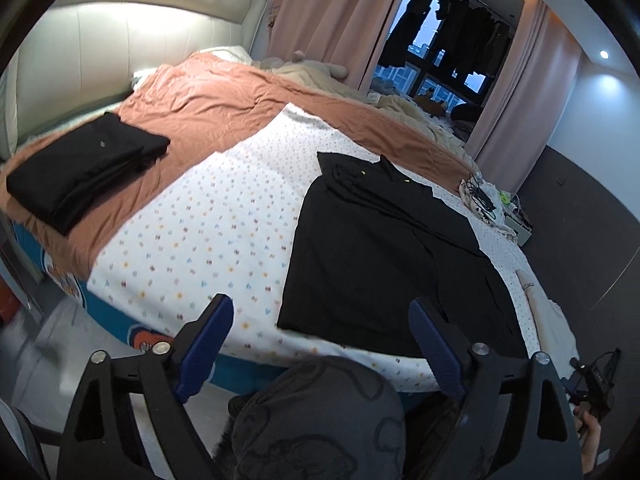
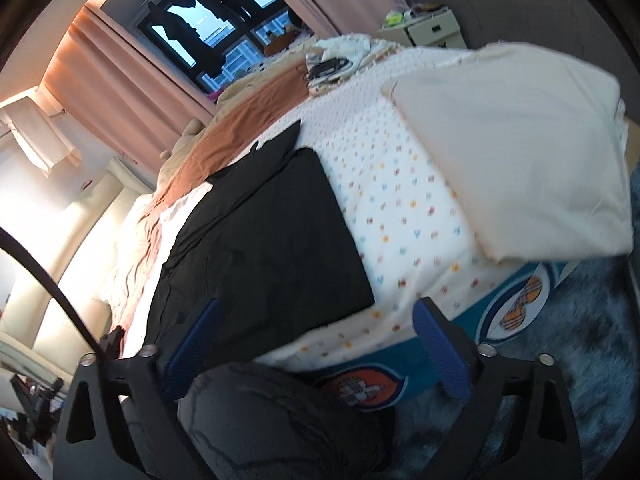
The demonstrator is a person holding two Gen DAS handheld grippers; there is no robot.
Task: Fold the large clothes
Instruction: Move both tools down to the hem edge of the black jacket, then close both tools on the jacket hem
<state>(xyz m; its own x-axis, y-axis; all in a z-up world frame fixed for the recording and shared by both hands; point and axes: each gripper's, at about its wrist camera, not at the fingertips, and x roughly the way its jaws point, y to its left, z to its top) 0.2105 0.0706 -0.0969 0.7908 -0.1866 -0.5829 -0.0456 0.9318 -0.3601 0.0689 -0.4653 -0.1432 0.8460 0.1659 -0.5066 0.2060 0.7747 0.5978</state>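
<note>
1. Two grippers, left point(image 1: 320, 344) and right point(image 2: 316, 344), hang above the near bed edge, jaws spread wide, holding nothing.
2. Black garment point(image 1: 384, 256) lies flat on the dotted sheet point(image 1: 208, 232), partly folded; its near hem is cut off behind the left gripper's fingers.
3. Folded black pile point(image 1: 88, 172) rests on the orange cover point(image 1: 224, 100), well apart.
4. Cream pillow point(image 2: 520, 152) is blurred in the right view.
5. Dark patterned mass point(image 1: 320, 420) fills the bottom of both views; cannot identify.

Black garment point(image 1: 384, 248) spread flat, partly folded, centre-right of frame, folded black clothes point(image 1: 84, 172) stacked, left edge
</note>
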